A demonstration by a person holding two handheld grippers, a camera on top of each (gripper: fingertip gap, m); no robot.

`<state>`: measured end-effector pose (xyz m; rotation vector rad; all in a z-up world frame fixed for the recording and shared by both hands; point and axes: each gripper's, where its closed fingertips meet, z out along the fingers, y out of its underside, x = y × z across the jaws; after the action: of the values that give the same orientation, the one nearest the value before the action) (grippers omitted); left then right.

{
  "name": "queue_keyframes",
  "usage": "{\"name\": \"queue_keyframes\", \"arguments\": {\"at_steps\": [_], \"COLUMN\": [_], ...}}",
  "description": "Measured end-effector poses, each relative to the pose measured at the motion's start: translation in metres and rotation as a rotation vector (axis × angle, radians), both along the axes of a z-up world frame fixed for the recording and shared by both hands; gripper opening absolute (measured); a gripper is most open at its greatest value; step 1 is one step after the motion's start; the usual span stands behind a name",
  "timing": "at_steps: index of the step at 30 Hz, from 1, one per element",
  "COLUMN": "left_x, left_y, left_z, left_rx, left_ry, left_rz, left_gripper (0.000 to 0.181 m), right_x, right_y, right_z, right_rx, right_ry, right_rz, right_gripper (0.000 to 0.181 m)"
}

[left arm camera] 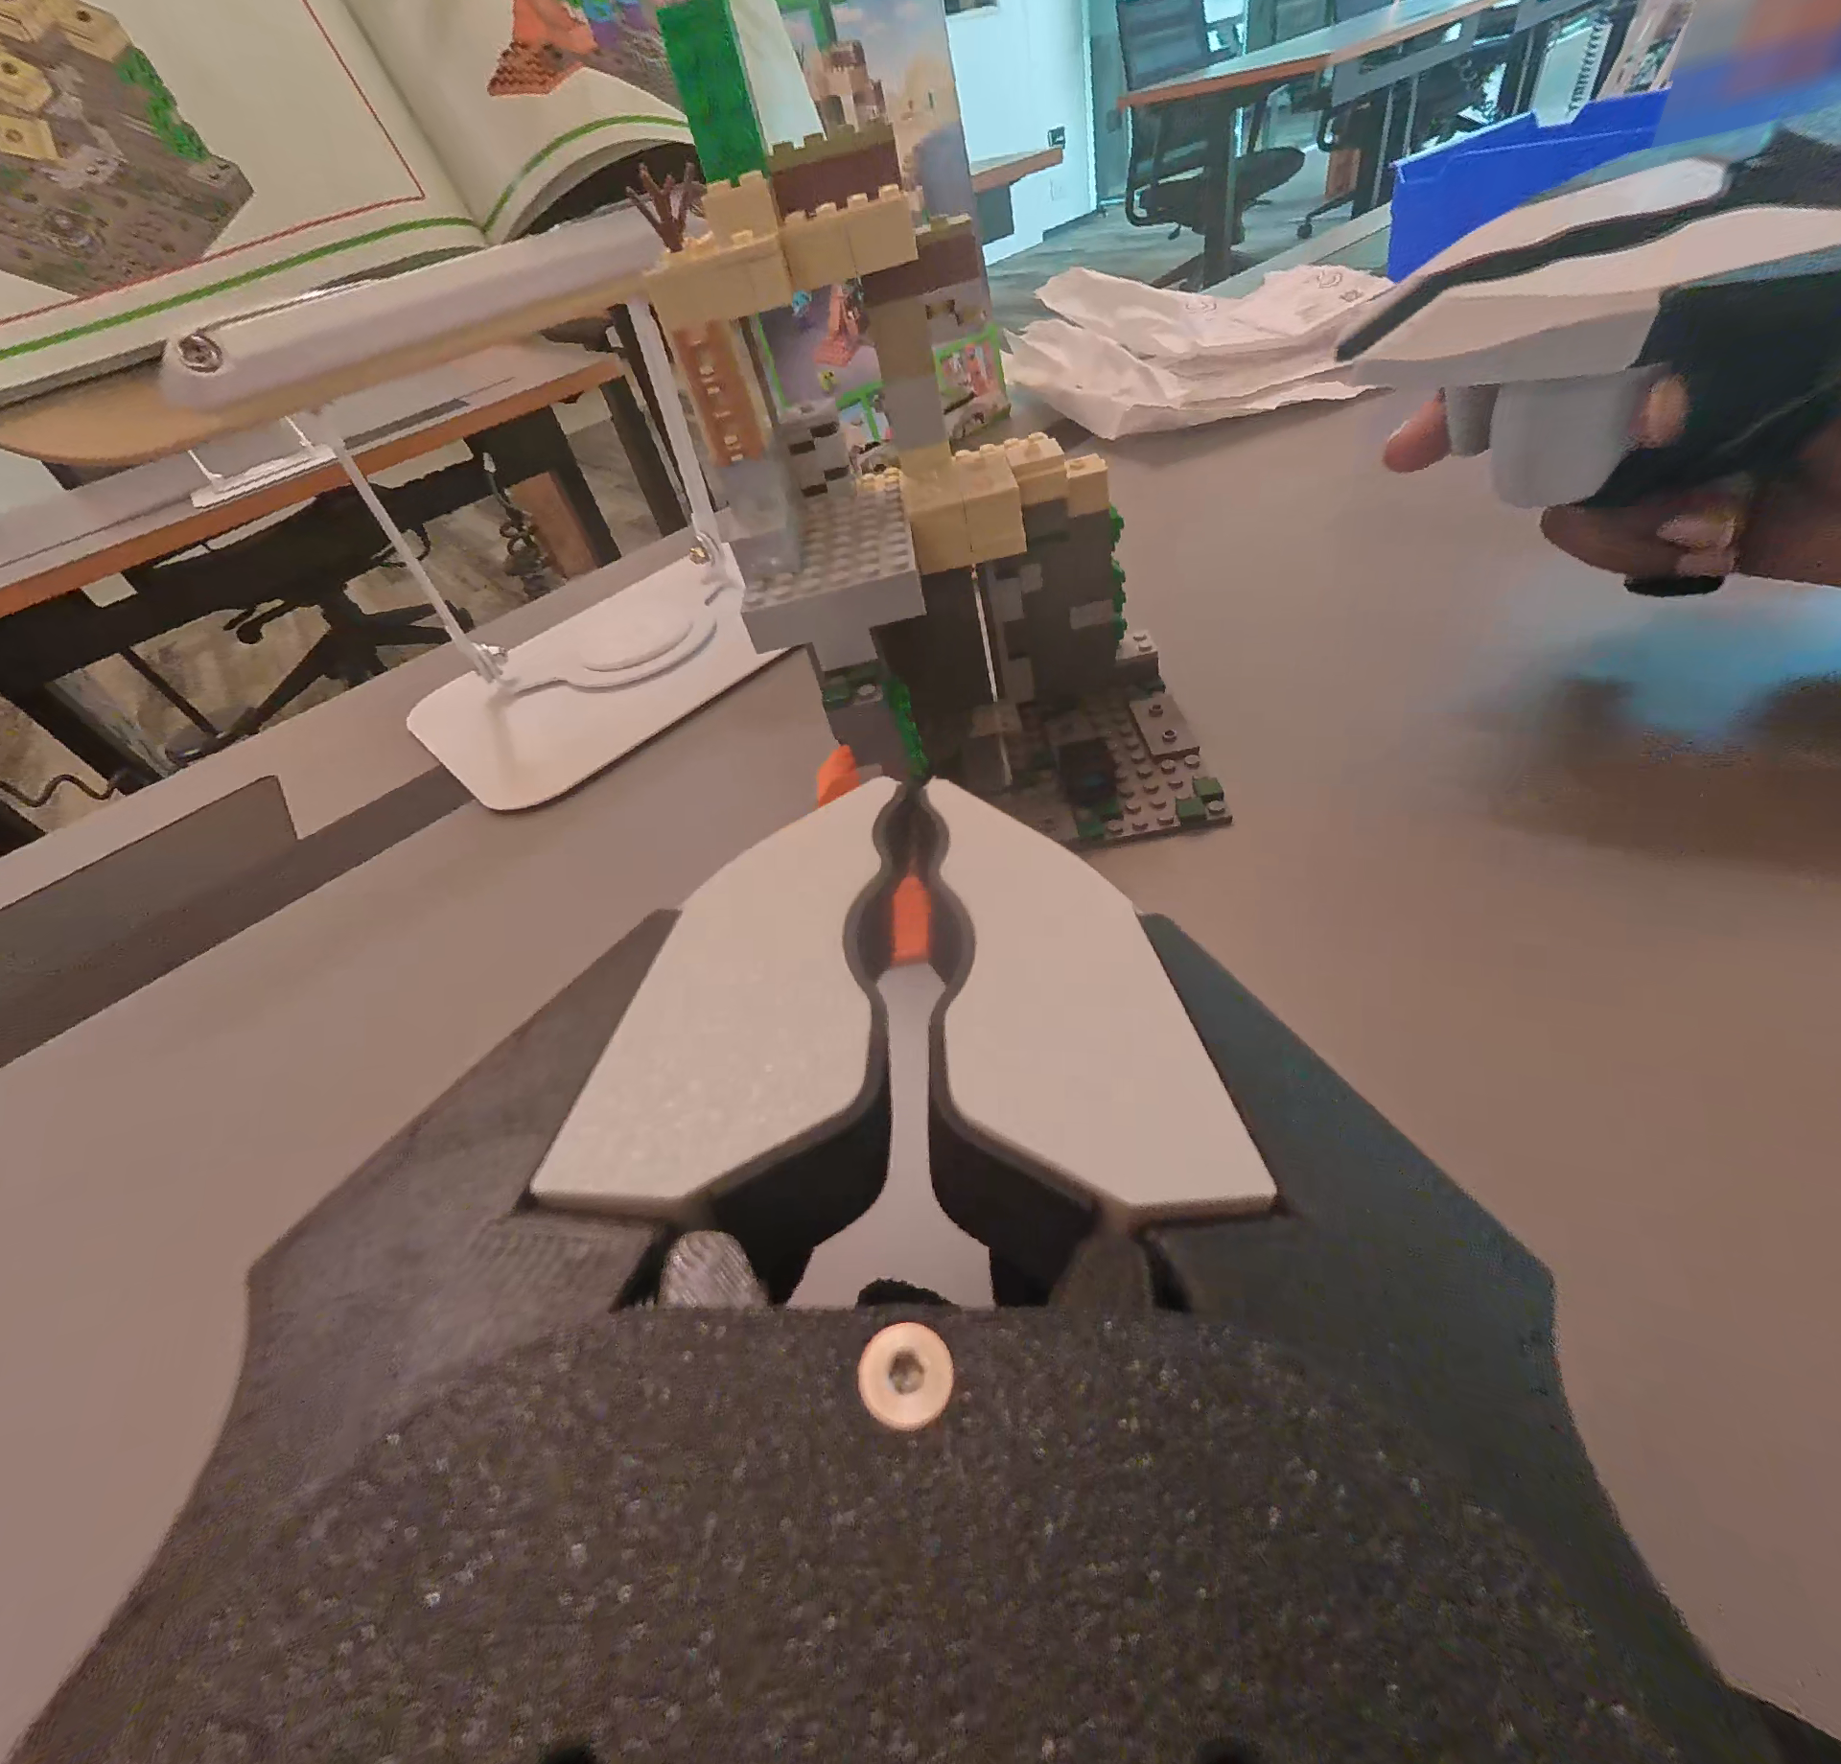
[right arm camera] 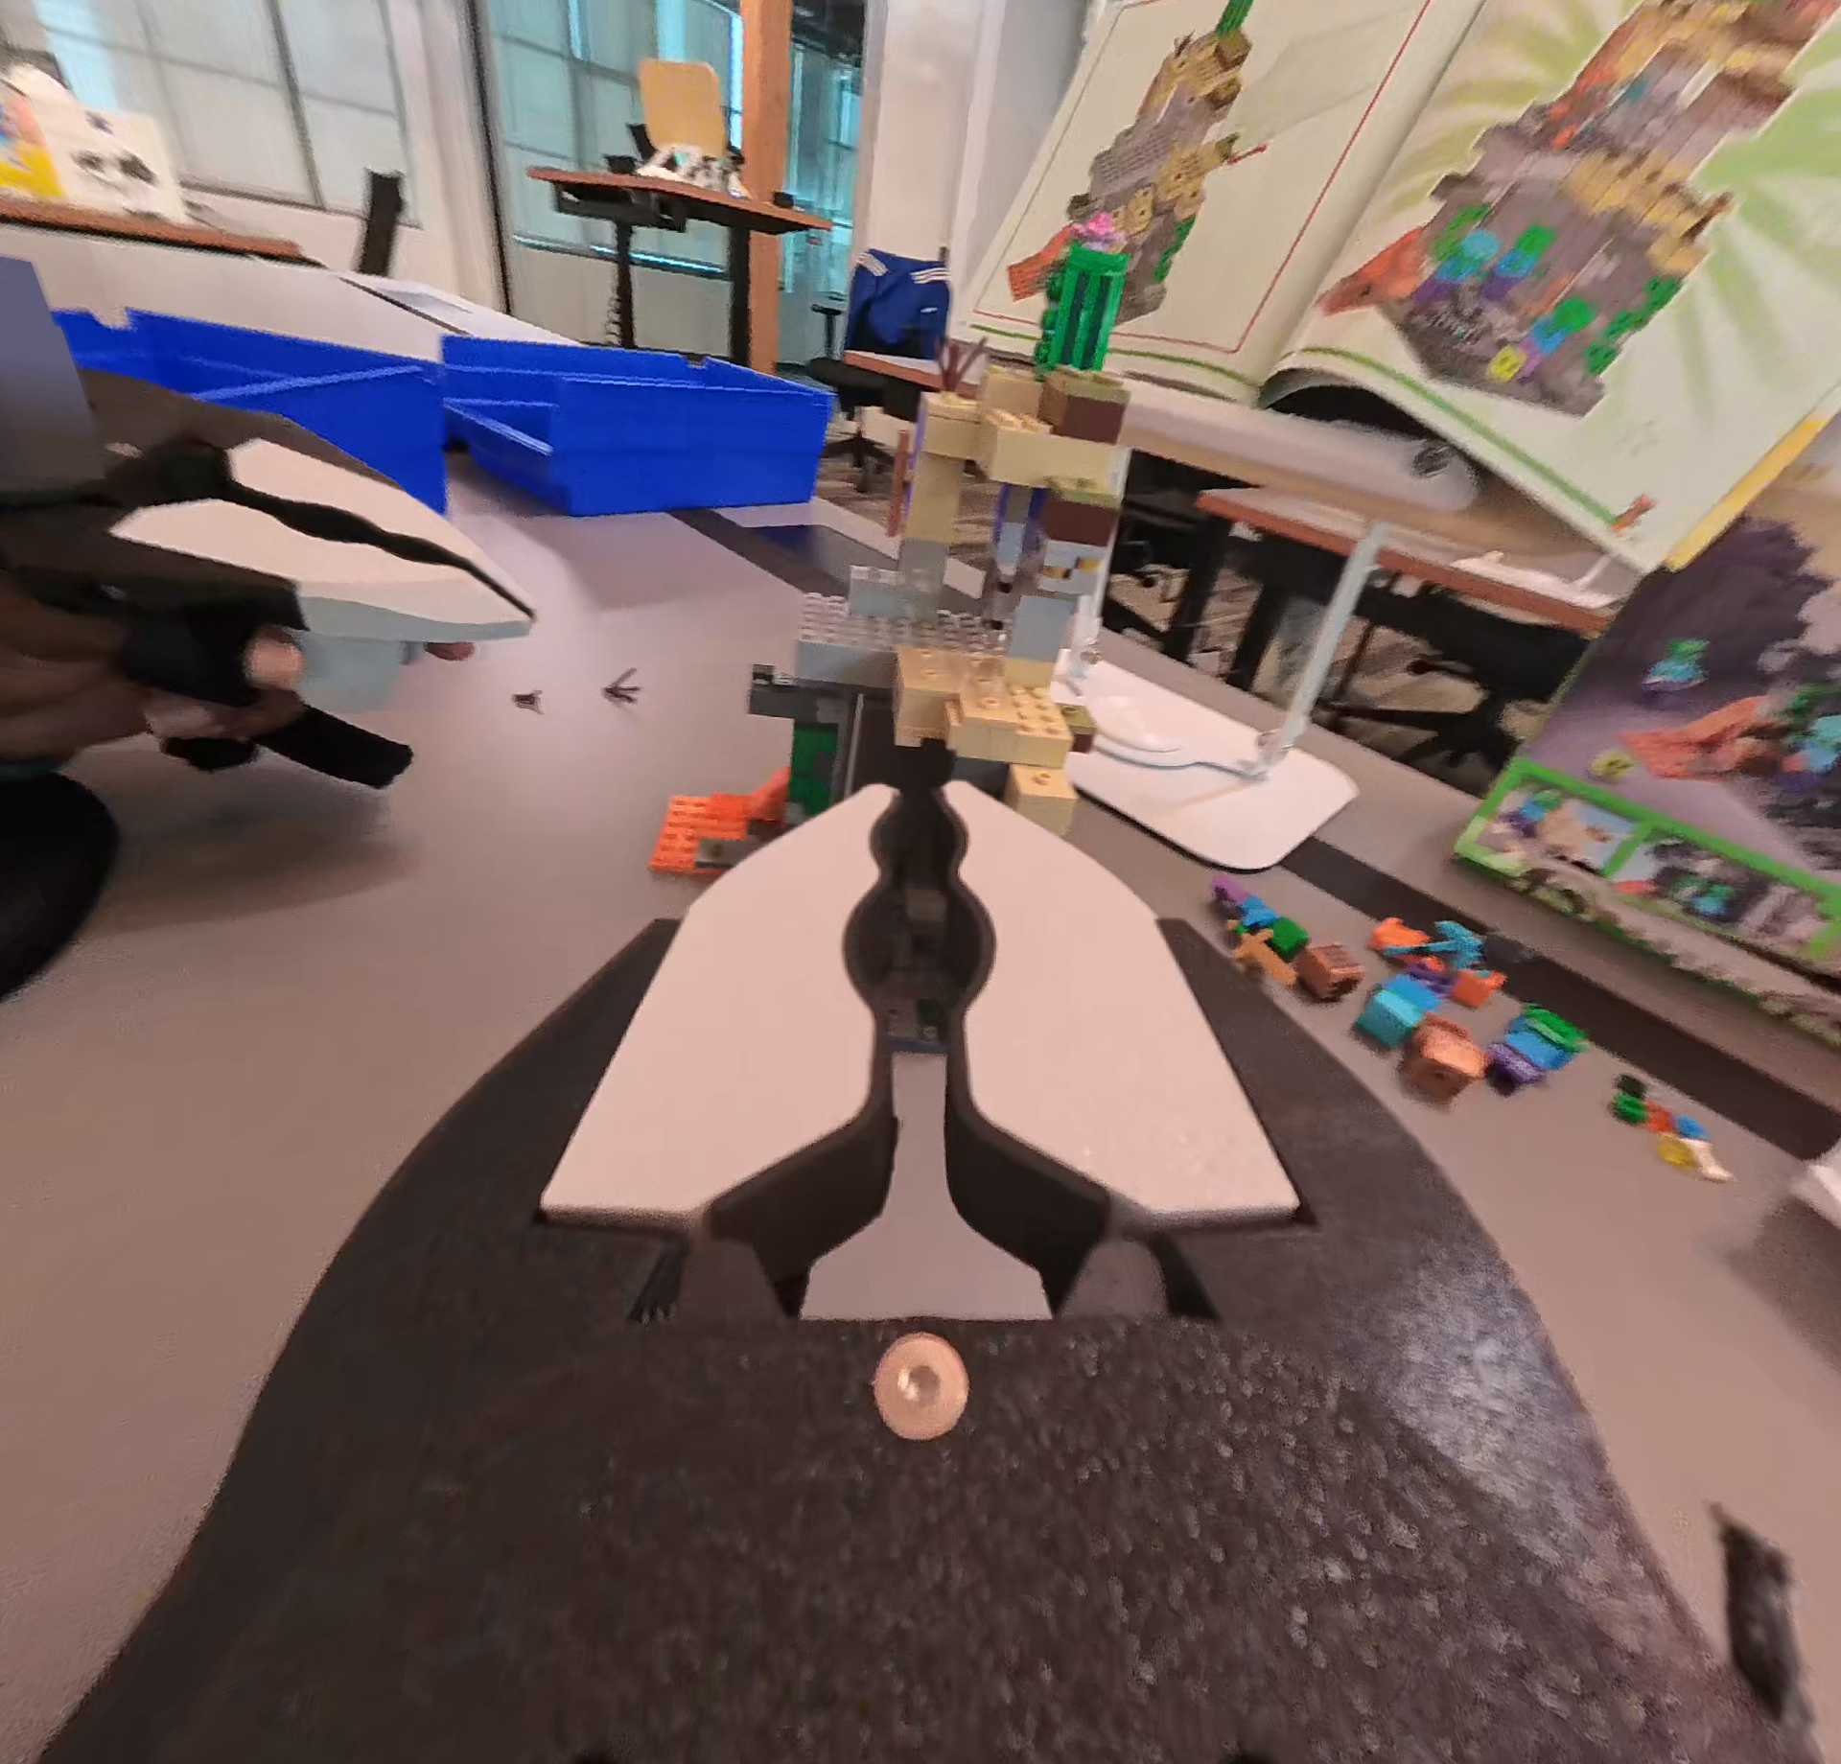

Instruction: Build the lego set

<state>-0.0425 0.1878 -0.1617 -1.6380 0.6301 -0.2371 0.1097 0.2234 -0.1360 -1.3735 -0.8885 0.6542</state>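
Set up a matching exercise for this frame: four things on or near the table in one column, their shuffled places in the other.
Things:
1. instruction book
2. blue bins
3. loose small pieces
4. green cactus

Places:
A. top of the lego tower
B. on the white stand
C. far side of the table
D. on the table before the set box

Pairs: 1-B, 2-C, 3-D, 4-A
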Motion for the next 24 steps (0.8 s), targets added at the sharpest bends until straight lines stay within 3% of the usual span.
{"name": "queue_keyframes", "arguments": {"at_steps": [4,24], "left_x": [0.002,-0.01], "left_y": [-0.001,0.009], "left_z": [-0.003,-0.004], "left_rx": [-0.004,-0.023], "left_ry": [0.026,-0.043], "left_rz": [-0.007,0.028], "left_gripper": [0.0,0.0], "right_x": [0.004,0.008], "right_y": [0.0,0.02], "right_z": [0.007,-0.02], "right_rx": [0.053,-0.104], "right_ry": [0.005,0.027], "right_rz": [-0.037,-0.076], "right_gripper": [0.0,0.0]}}
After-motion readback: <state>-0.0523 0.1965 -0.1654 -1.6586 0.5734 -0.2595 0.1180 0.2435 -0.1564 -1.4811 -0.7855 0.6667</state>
